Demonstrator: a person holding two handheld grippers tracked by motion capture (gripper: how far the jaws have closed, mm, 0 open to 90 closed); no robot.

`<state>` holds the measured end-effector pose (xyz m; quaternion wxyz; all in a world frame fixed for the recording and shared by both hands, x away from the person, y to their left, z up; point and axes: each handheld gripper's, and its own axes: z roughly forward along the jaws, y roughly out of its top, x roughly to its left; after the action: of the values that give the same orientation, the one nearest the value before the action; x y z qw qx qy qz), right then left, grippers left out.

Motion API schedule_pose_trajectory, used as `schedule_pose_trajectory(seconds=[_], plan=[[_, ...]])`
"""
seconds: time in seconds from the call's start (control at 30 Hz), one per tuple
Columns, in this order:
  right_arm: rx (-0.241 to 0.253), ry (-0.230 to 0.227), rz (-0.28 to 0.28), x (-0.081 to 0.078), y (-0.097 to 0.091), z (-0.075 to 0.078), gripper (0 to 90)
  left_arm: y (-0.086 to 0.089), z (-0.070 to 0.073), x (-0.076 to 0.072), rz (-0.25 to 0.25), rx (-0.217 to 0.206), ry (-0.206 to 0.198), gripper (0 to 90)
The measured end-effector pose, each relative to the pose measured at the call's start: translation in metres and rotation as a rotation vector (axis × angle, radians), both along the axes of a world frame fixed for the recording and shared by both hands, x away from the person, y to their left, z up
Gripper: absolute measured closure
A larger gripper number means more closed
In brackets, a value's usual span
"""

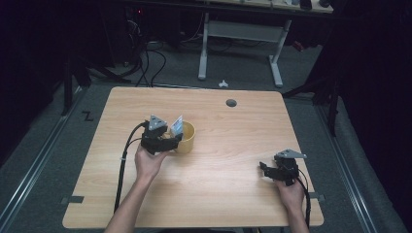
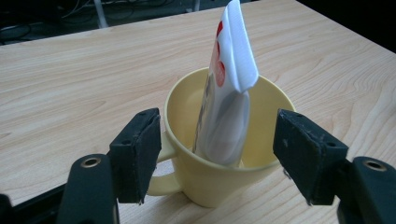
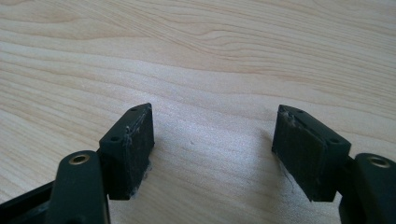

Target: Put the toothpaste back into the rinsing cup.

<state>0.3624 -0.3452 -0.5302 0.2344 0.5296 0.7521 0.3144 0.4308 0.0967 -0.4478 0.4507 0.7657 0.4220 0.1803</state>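
Left gripper view is showing the left gripper (image 2: 215,158) spreading its black jaws released on either side of a pale yellow ceramic mug (image 2: 219,179) standing on the light wooden table (image 2: 70,88), holding a white-and-red sachet (image 2: 226,93), while the right gripper (image 3: 212,154) is hovering released over bare wood.
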Motion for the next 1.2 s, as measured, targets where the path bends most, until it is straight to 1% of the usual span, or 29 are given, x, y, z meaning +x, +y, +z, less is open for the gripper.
schedule_pose_trajectory(seconds=[0.13, 0.37, 0.43, 0.5, 0.57, 0.63, 0.7, 1.03, 1.1, 1.2], plan=[[0.0, 0.0, 0.0, 0.0, 0.0, 0.0, 29.5, 0.003, -0.001, -0.003, 0.006, -0.009, -0.001, 32.8], [0.0, 0.0, 0.0, 0.0, 0.0, 0.0, 29.5, 0.006, -0.001, -0.006, 0.006, -0.007, 0.0, 32.8], [0.0, 0.0, 0.0, 0.0, 0.0, 0.0, 29.5, 0.007, -0.001, -0.008, 0.005, -0.014, -0.002, 32.8], [0.0, 0.0, 0.0, 0.0, 0.0, 0.0, 29.5, 0.008, -0.001, -0.009, 0.006, -0.014, -0.004, 32.8], [0.0, 0.0, 0.0, 0.0, 0.0, 0.0, 29.5, 0.009, -0.001, -0.011, 0.003, -0.002, -0.002, 32.7], [0.0, 0.0, 0.0, 0.0, 0.0, 0.0, 29.5, 0.009, -0.001, -0.011, 0.003, -0.003, -0.003, 32.7], [0.0, 0.0, 0.0, 0.0, 0.0, 0.0, 29.5, 0.011, -0.001, -0.015, 0.001, -0.004, -0.008, 32.7], [0.0, 0.0, -0.001, 0.0, 0.0, 0.0, 29.5, 0.021, -0.002, -0.023, 0.012, -0.018, -0.01, 32.8], [0.0, 0.0, 0.0, 0.0, 0.0, 0.0, 29.5, 0.023, -0.002, -0.024, 0.014, -0.012, -0.007, 32.8], [0.0, 0.0, 0.0, 0.0, 0.0, 0.0, 29.5, 0.025, -0.002, -0.026, 0.015, -0.015, -0.01, 32.8]])
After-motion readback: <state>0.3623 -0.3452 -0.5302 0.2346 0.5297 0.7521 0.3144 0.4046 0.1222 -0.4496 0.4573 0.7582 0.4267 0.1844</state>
